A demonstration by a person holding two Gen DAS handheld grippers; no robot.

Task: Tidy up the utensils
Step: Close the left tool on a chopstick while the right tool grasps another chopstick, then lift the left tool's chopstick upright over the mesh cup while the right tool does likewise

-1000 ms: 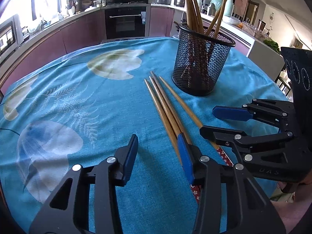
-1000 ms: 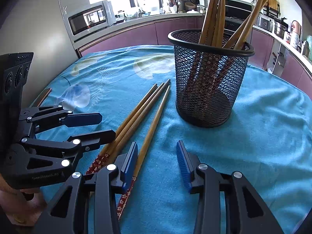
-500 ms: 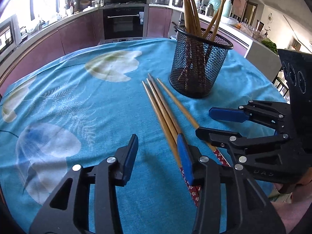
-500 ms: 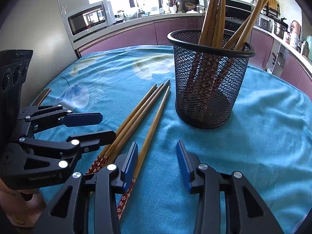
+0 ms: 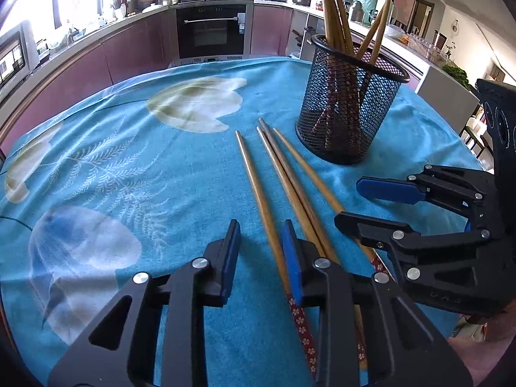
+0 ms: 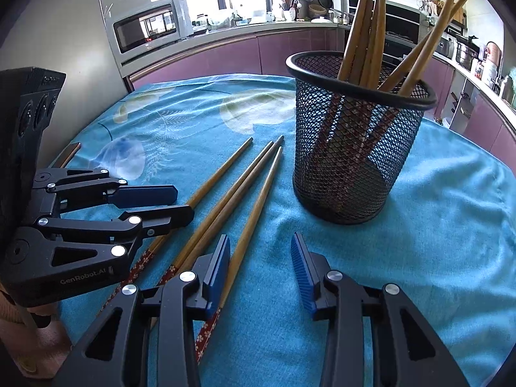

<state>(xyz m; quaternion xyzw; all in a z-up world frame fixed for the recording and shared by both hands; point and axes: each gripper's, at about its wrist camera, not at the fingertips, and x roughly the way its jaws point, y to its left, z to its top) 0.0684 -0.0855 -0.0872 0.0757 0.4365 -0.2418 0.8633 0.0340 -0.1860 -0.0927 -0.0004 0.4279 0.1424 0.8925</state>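
With four chopsticks (image 5: 283, 180) loose on the counter (image 5: 129, 167) and five already standing in the mesh cup (image 5: 348, 113), the step in hand looks like picking the next stick. Both tools are open and empty: left tool (image 5: 261, 251) has its jaws set wide, the leftmost stick running between them near its patterned end; right tool (image 6: 261, 264) hovers to the right of the sticks, its left pad just beside the rightmost one.

Tips:
- Take one stick only. The middle two lie touching, so go for an outer one first.
- Grip low, near the patterned end, then tilt upright so the narrow tip points up like those in the cup.
- Press the pads down to the cloth before closing; a thin round stick will likely roll out otherwise.
- Tools sit near each other, so move one at a time.
- Lower into the cup's free side, avoiding the leaning sticks.
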